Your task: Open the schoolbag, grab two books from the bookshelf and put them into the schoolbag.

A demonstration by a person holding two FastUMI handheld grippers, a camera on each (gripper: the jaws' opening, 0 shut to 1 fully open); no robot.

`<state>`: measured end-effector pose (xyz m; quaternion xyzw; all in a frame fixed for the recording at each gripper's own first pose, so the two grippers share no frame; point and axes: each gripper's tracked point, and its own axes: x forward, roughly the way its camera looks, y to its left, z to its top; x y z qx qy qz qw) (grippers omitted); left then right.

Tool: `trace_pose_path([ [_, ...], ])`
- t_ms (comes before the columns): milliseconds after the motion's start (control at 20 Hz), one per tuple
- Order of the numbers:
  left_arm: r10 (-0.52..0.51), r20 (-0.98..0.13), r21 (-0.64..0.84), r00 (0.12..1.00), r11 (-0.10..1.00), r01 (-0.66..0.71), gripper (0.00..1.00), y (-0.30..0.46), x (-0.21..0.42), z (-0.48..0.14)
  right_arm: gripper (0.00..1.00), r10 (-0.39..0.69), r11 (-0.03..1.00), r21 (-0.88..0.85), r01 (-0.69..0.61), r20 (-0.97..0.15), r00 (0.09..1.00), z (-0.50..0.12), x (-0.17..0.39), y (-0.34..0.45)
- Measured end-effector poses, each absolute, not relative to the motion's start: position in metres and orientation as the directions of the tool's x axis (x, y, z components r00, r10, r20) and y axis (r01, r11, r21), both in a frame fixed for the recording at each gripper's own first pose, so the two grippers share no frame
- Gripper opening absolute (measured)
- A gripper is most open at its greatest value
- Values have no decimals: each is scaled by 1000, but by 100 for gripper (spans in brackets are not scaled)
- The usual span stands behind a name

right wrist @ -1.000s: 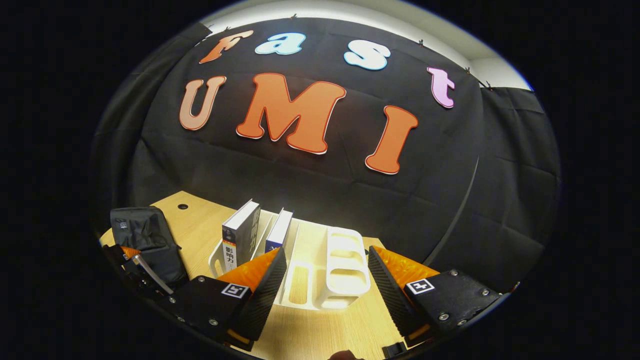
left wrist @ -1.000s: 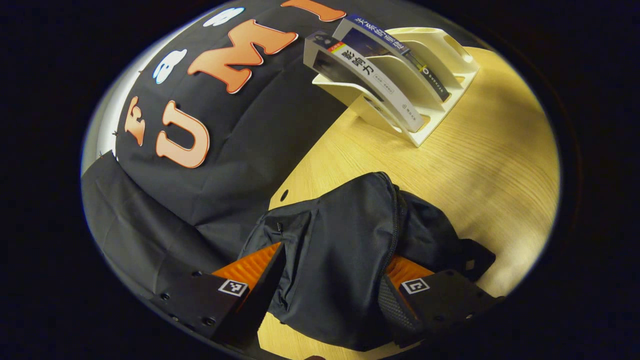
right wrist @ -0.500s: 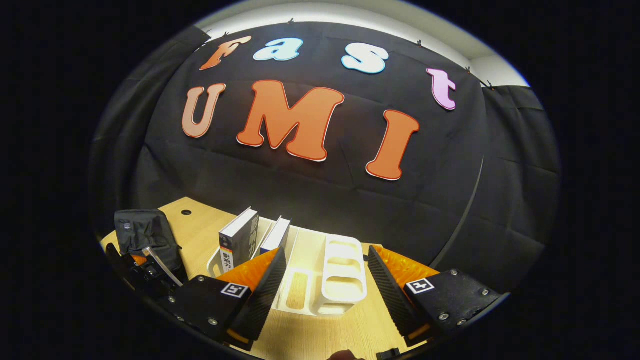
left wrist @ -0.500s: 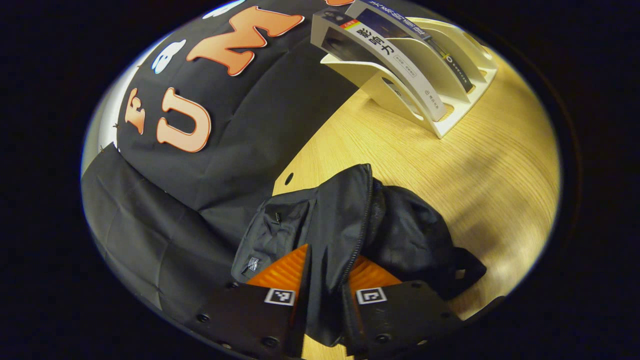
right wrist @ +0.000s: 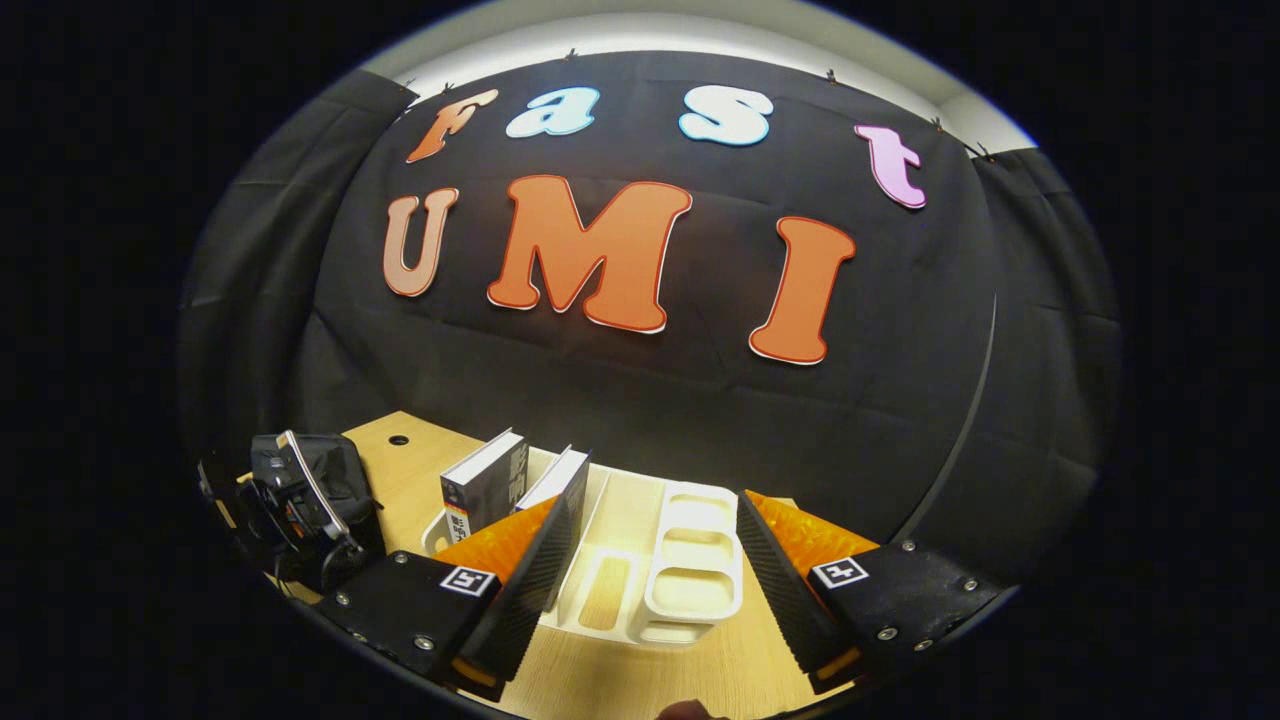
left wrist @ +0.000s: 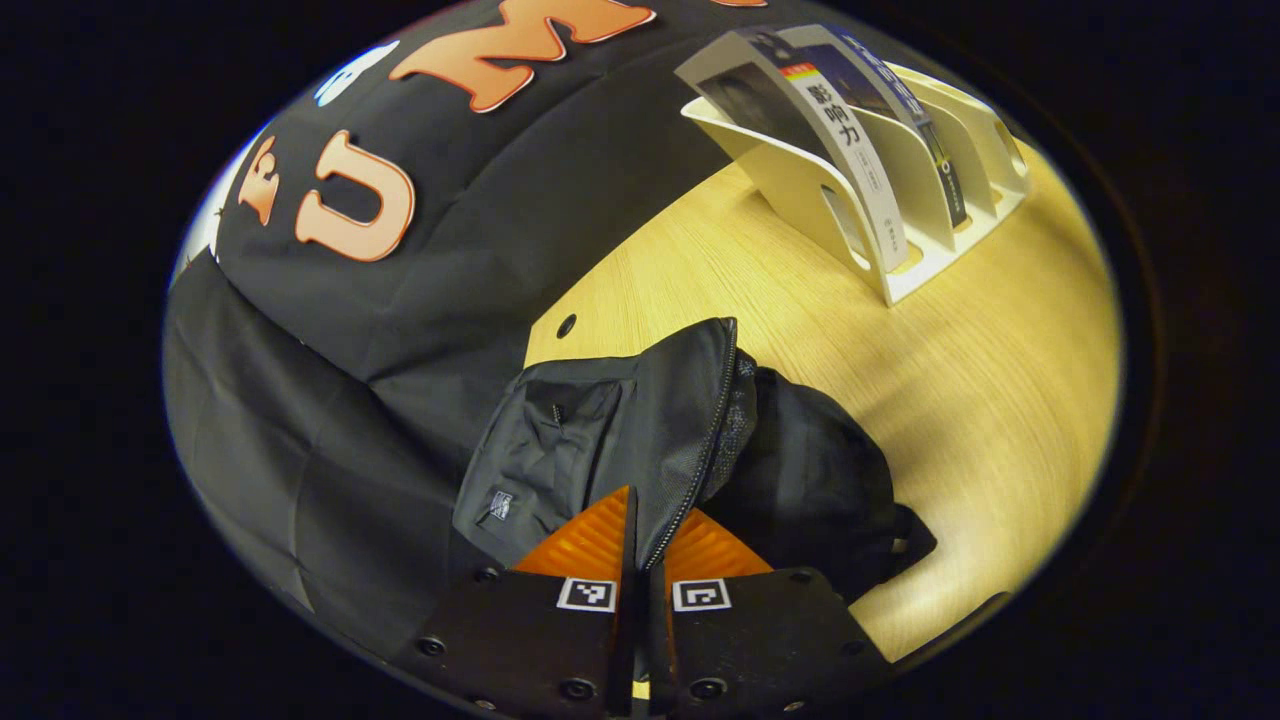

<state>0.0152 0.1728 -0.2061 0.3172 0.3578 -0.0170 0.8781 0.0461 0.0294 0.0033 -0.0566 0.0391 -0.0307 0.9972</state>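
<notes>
Left gripper (left wrist: 645, 540): jaws nearly together, pinching the zippered edge of the black fabric schoolbag (left wrist: 640, 440). The bag slumps on the pale wooden bench (left wrist: 960, 400), near its back edge by the black cloth wall. White slotted plastic bookshelf (left wrist: 900, 200) stands well apart from the bag, with a white-spined book (left wrist: 855, 160) and a dark-spined book (left wrist: 925, 130) leaning in its slots.

Right gripper (right wrist: 650, 560): jaws wide, holding nothing, hanging just before the bookshelf (right wrist: 690, 560). Both books stand at the shelf's left end; the schoolbag (right wrist: 320, 490) lies further left.
</notes>
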Motion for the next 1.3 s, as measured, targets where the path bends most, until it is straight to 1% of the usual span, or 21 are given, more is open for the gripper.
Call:
trace_pose_path([
  [250,147,-685,468,714,840,276,5,175,12,-181,99,13,997,-80,-22,-109,994,0,54,43],
  [550,37,-742,352,669,871,342,5,176,10,-162,99,26,992,-116,-42,-138,990,5,64,59],
  [700,-30,-772,296,635,867,401,5,178,10,-155,99,17,993,-111,-37,-177,984,4,73,75],
  [1100,-229,-846,101,482,819,565,4,193,17,-140,99,-34,990,-140,-7,-288,957,11,102,122],
  [1300,-310,-862,7,402,786,619,4,200,21,-130,99,-24,996,-84,-9,-378,926,12,117,145],
])
